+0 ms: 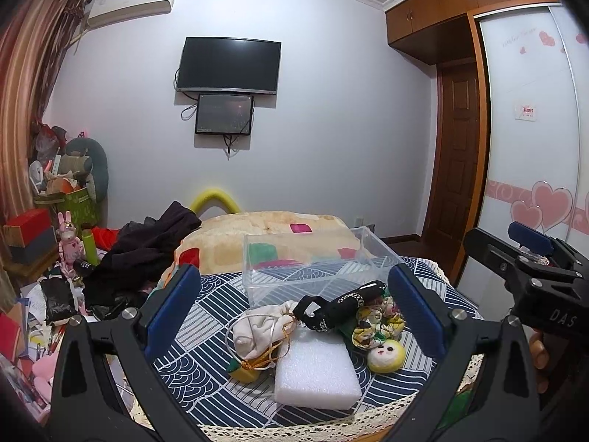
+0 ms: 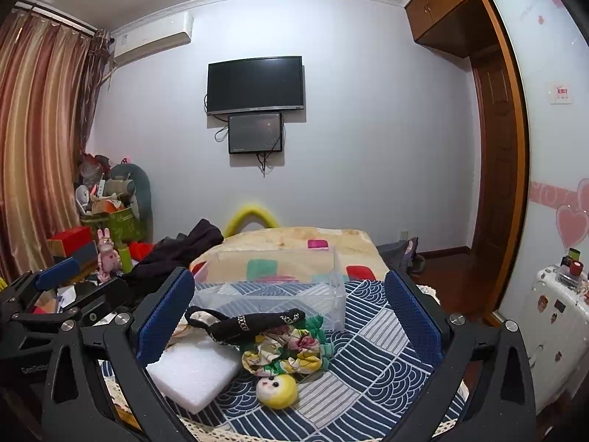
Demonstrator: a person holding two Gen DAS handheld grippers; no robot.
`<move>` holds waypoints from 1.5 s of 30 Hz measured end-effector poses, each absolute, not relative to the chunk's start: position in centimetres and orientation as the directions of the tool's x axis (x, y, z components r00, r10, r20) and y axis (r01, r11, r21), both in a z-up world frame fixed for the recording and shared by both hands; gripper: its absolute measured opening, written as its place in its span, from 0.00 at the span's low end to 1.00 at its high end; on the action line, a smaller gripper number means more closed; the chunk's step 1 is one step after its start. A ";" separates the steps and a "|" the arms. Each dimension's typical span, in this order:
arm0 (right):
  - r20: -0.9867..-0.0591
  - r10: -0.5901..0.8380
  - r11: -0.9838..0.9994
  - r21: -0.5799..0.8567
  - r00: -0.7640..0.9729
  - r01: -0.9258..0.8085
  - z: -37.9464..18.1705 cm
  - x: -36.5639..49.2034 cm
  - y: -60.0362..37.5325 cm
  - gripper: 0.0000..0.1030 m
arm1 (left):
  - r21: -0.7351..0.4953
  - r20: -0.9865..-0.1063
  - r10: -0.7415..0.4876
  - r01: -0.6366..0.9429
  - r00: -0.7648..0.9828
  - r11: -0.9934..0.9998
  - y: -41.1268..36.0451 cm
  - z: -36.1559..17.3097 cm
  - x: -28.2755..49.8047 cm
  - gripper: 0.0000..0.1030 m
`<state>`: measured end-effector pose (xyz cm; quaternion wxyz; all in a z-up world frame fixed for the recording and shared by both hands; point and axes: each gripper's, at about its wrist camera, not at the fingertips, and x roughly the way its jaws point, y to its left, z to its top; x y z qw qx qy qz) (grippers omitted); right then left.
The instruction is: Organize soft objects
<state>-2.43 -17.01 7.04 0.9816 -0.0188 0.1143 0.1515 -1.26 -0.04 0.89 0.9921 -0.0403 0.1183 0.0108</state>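
Note:
Soft objects lie on a blue patterned cloth: a white foam block point(image 1: 316, 372) point(image 2: 193, 374), a cream drawstring pouch point(image 1: 259, 328), a black fabric band point(image 1: 340, 307) point(image 2: 254, 322), a floral scrunchie point(image 1: 375, 326) point(image 2: 287, 353) and a small yellow doll head point(image 1: 386, 357) point(image 2: 276, 390). An empty clear plastic box point(image 1: 313, 261) point(image 2: 279, 287) stands just behind them. My left gripper point(image 1: 294, 316) is open above the pile, holding nothing. My right gripper point(image 2: 291, 324) is open above the pile too, and shows at the right of the left wrist view point(image 1: 530, 258).
A beige blanket with coloured squares point(image 1: 265, 235) lies behind the box. Black clothes point(image 1: 147, 250) are heaped to the left. A cluttered side area with boxes and toys point(image 1: 55, 243) is far left. A wardrobe point(image 1: 533, 129) and a white suitcase point(image 2: 552, 324) stand right.

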 end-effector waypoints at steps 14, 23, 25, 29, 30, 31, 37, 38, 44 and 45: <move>-0.220 0.294 0.953 -0.004 0.930 -0.302 7.0 -2.6 -16.9 1.00 | -0.074 -0.230 0.013 -0.031 0.973 0.997 -0.2 1.0 -1.4 1.00; -0.222 0.295 0.953 -0.004 0.929 -0.304 7.1 -2.7 -16.8 1.00 | -0.074 -0.228 0.011 -0.028 0.974 0.997 -0.2 1.1 -1.5 1.00; -0.221 0.296 0.952 -0.007 0.929 -0.305 7.1 -2.8 -16.7 1.00 | -0.074 -0.228 0.011 -0.028 0.974 0.997 -0.2 1.1 -1.5 1.00; -0.218 0.297 0.952 -0.008 0.930 -0.306 7.2 -3.0 -16.7 1.00 | -0.074 -0.228 0.011 -0.028 0.974 0.997 -0.3 1.1 -1.5 1.00; -0.219 0.297 0.952 -0.008 0.930 -0.306 7.2 -2.9 -16.7 1.00 | -0.074 -0.228 0.011 -0.029 0.974 0.997 -0.2 1.1 -1.5 1.00; -0.218 0.297 0.952 -0.008 0.930 -0.306 7.2 -3.0 -16.7 1.00 | -0.074 -0.227 0.011 -0.029 0.974 0.997 -0.2 1.1 -1.5 1.00; -0.215 0.296 0.953 -0.007 0.931 -0.304 7.2 -2.9 -16.6 1.00 | -0.075 -0.227 0.009 -0.027 0.974 0.997 -0.3 1.1 -1.5 1.00; -0.215 0.296 0.952 -0.008 0.931 -0.305 7.2 -2.9 -16.6 1.00 | -0.075 -0.227 0.009 -0.026 0.974 0.997 -0.3 1.1 -1.5 1.00; -0.215 0.298 0.952 -0.008 0.930 -0.306 7.2 -2.9 -16.7 1.00 | -0.075 -0.228 0.009 -0.027 0.974 0.997 -0.3 1.1 -1.5 1.00; -0.215 0.298 0.952 -0.007 0.930 -0.307 7.2 -2.9 -16.7 1.00 | -0.075 -0.228 0.009 -0.027 0.974 0.997 -0.3 1.1 -1.5 1.00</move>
